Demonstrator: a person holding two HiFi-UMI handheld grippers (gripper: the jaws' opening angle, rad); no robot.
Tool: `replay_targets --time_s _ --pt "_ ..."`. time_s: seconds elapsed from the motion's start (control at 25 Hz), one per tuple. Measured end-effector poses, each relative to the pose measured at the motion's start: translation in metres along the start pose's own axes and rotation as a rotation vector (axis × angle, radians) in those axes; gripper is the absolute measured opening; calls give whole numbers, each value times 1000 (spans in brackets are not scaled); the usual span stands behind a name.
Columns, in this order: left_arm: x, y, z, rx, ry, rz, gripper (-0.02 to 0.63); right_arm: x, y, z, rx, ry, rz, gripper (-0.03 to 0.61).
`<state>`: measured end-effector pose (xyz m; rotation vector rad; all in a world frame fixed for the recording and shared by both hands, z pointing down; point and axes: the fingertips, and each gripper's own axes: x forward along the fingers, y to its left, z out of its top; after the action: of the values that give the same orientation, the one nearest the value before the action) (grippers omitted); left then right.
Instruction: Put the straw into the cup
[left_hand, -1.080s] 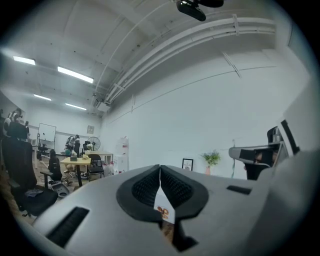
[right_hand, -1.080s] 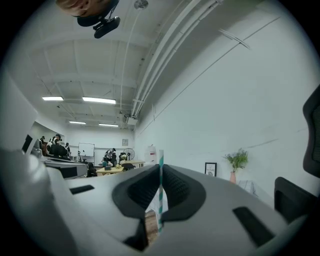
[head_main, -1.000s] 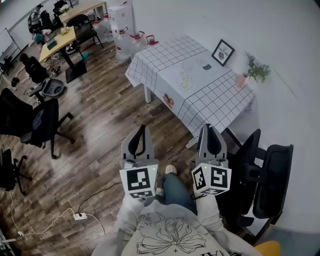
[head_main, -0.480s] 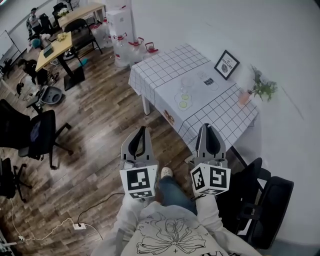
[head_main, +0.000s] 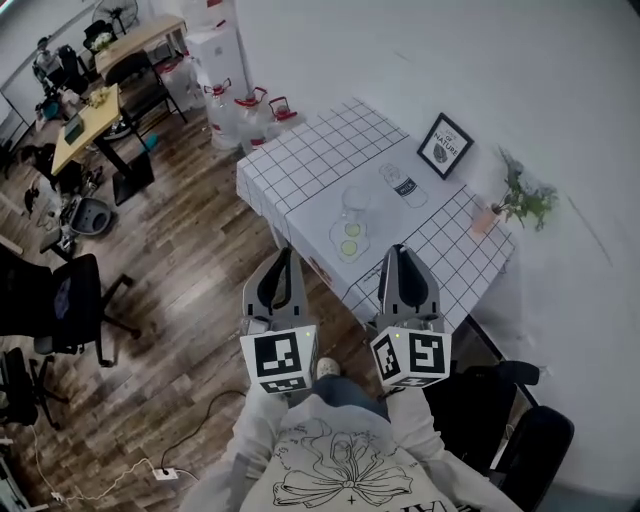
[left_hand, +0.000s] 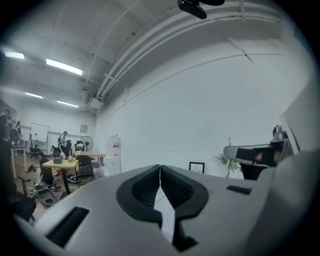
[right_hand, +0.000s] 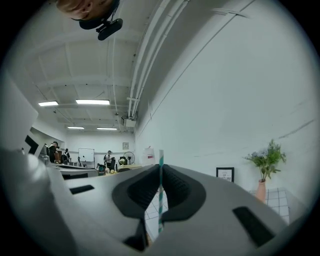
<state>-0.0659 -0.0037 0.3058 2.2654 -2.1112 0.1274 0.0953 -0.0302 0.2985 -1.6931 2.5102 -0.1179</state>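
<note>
In the right gripper view my right gripper (right_hand: 160, 168) is shut on a thin green-and-white striped straw (right_hand: 160, 197), which stands upright between the pads and pokes out above them. The head view shows that gripper (head_main: 400, 251) held just short of the near edge of a table (head_main: 300, 165) with a checked cloth. A clear cup (head_main: 355, 199) stands near the table's middle, beyond both grippers. My left gripper (head_main: 278, 256) hangs over the floor to the left. Its jaws (left_hand: 160, 168) are shut with nothing between them.
Near the cup lie a small plate with two green rounds (head_main: 348, 238) and a clear bottle (head_main: 402, 186). A framed picture (head_main: 446, 146) and a potted plant (head_main: 518, 199) stand at the wall. Office chairs (head_main: 60, 300), water jugs (head_main: 250, 105) and desks (head_main: 85, 110) surround the wooden floor.
The table has come closer and now sits right in front of both grippers. The right gripper has shifted slightly left. Both stay shut.
</note>
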Motion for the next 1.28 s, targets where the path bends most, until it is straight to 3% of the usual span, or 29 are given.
replay_targets --time_s 0.4,0.64,0.92,1.28 --pt "81 11 -13 -16 45 -25 5 73 -30 -17 20 39 -42 14" --pt "122 41 -27 -23 58 -65 5 117 -21 -35 14 46 -80 14" --pt "208 35 -33 -24 112 -113 5 187 -57 -44 27 81 -113 14" --pt "276 41 -61 -27 182 -165 5 246 -84 -76 38 140 -159 14"
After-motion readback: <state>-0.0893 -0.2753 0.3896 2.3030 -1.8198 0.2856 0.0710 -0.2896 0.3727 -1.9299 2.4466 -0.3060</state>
